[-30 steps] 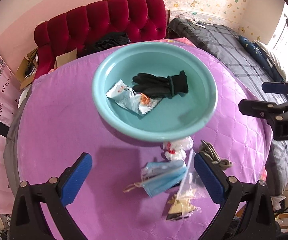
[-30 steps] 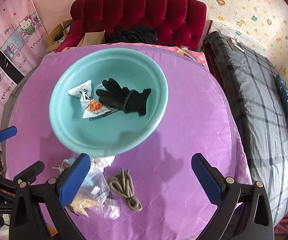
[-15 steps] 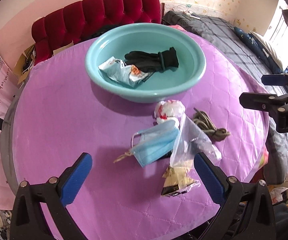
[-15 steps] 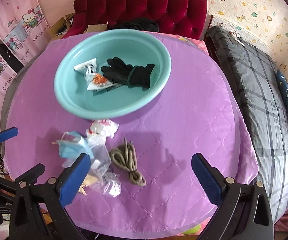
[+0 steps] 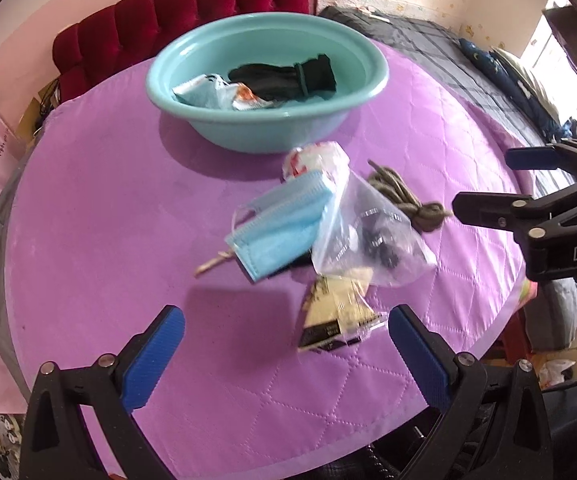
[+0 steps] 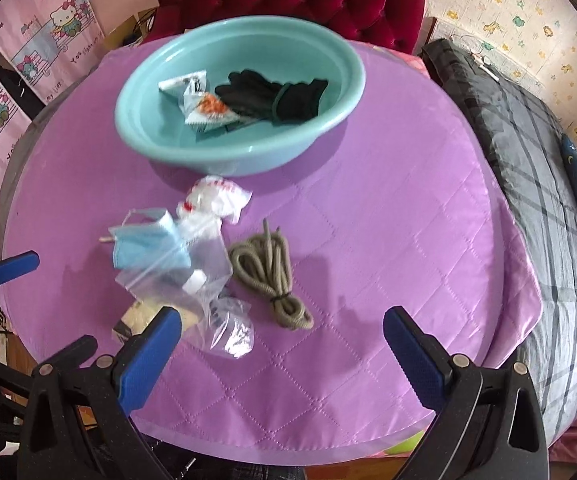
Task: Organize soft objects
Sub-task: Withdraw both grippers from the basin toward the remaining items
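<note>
Partly done, I judge: the teal basin (image 6: 240, 92), far ahead of both claws, already holds black gloves (image 6: 276, 96) and a snack packet (image 6: 200, 108). Left on the purple tabletop (image 6: 368, 240) are a blue face mask (image 5: 280, 228), clear bags (image 5: 372, 240) and a coiled cord (image 6: 272, 272) (just ahead). The left claw (image 5: 284, 356) and right claw (image 6: 280, 356) are both spread wide, empty.

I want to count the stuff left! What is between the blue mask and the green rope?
A clear plastic bag lies between the blue mask and the green rope, overlapping the mask's edge. The right wrist view shows it best.
</note>
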Tool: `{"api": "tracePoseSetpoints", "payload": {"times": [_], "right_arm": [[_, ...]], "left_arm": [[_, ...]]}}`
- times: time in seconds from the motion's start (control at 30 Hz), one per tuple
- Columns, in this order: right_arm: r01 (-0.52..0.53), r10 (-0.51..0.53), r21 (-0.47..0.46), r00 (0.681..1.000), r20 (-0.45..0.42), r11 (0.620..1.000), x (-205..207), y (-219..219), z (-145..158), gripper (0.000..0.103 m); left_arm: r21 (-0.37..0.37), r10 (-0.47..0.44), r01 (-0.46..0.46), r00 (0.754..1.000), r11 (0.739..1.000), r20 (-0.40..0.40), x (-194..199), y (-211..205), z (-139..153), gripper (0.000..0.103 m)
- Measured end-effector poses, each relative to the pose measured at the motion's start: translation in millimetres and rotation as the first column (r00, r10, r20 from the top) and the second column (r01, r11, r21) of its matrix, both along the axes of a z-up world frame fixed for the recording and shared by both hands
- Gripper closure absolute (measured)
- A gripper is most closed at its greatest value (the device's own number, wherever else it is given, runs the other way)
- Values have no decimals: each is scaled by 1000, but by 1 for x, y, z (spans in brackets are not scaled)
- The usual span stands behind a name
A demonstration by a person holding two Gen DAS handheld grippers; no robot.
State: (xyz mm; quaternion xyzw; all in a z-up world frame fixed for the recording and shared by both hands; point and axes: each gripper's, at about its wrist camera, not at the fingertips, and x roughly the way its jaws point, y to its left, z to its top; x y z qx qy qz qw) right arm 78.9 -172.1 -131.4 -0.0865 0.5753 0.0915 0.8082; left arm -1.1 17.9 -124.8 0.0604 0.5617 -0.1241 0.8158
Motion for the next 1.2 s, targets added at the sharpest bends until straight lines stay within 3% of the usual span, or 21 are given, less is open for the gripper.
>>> {"api": "tracePoseSetpoints", "payload": {"times": [0.5, 1.2], "right_arm": [[0, 0, 13, 999, -48, 1000, -8, -3, -27, 0], [-109, 115, 54, 986, -123, 993, 12, 47, -61, 0]], "left_arm": [[-20, 7, -8, 998, 1000, -59, -6, 0, -20, 0], [-13, 66, -67, 993, 998, -103, -19, 21, -35, 0]]}}
